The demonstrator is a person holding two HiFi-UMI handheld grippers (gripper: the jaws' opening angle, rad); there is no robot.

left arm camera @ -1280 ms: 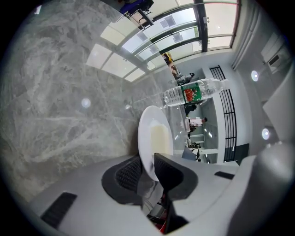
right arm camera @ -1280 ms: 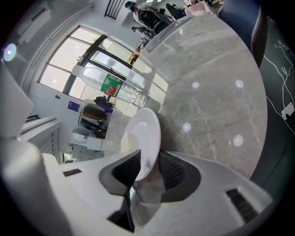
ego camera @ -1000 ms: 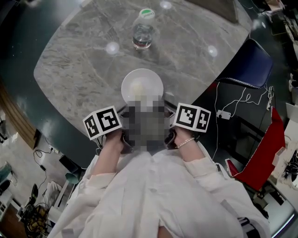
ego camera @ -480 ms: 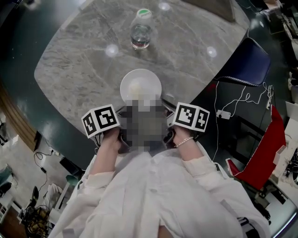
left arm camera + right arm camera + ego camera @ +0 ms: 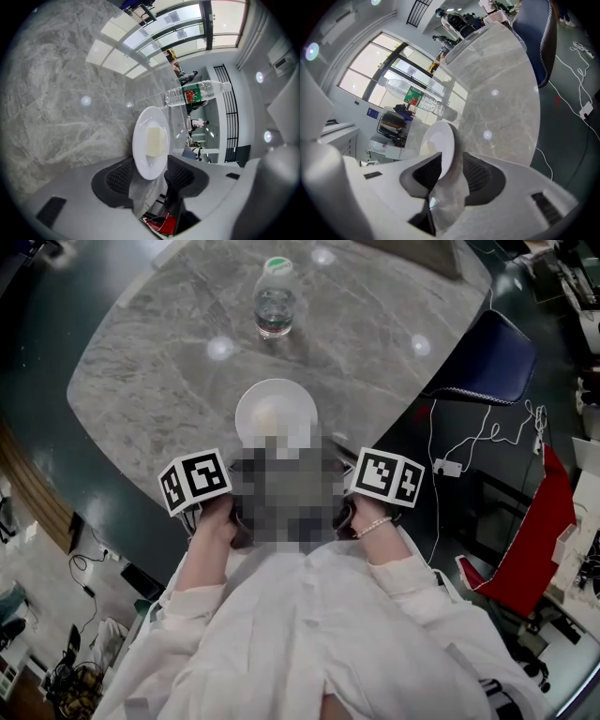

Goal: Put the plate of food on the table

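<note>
A white plate point(image 5: 276, 413) with a pale slab of food point(image 5: 156, 140) lies flat on the grey marble table point(image 5: 150, 371), close to its near edge. In the head view a mosaic patch hides both sets of jaws; only the left marker cube point(image 5: 194, 481) and right marker cube point(image 5: 388, 476) show. My left gripper point(image 5: 150, 172) has the plate's near rim between its jaws, which are opening, with a gap beside the rim. The plate's point(image 5: 438, 146) rim also lies between my right gripper's point(image 5: 452, 171) pads, with marble showing beside it.
A clear water bottle point(image 5: 274, 301) with a green cap stands farther back on the table. A dark blue chair point(image 5: 487, 357) sits at the table's right side. White cables point(image 5: 450, 460) and a red object point(image 5: 530, 554) lie on the floor to the right.
The whole view has drifted slightly left. The plate keeps its spot on the table and both marker cubes stay at its near rim.
</note>
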